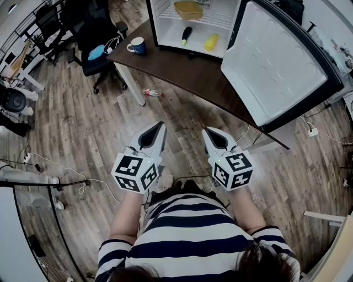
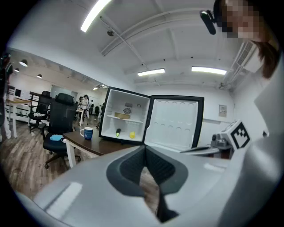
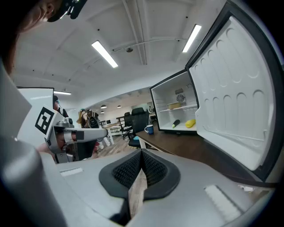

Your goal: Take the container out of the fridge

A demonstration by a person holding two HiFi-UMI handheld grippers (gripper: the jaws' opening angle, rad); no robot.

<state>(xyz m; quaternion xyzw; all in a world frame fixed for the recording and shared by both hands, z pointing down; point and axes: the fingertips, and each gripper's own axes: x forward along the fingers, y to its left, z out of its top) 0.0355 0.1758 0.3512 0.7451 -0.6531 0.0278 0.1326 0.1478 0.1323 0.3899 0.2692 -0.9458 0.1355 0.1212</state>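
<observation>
Head view: the left gripper (image 1: 159, 128) and right gripper (image 1: 208, 132) hang over open wood floor (image 1: 83, 126), well short of the desk (image 1: 182, 69) edge. The fridge (image 1: 165, 33) is open, door (image 1: 276, 71) swung out right, with the yellow container (image 1: 188, 9) on the upper shelf, long side running across it. Left gripper view: jaws pinched together on nothing, container far ahead. Right gripper view: same deal, empty and closed, with the door edge close on the right.

No writing here is legible. The marker cubes (image 1: 135, 172) carry only black-and-white square patterns, not letters or numbers. The blue mug (image 1: 137, 45) on the surface (image 1: 182, 69) bears a pale mark too small to read. The wall notice (image 2: 222, 110) past the fridge door (image 2: 173, 122) is a blur.
</observation>
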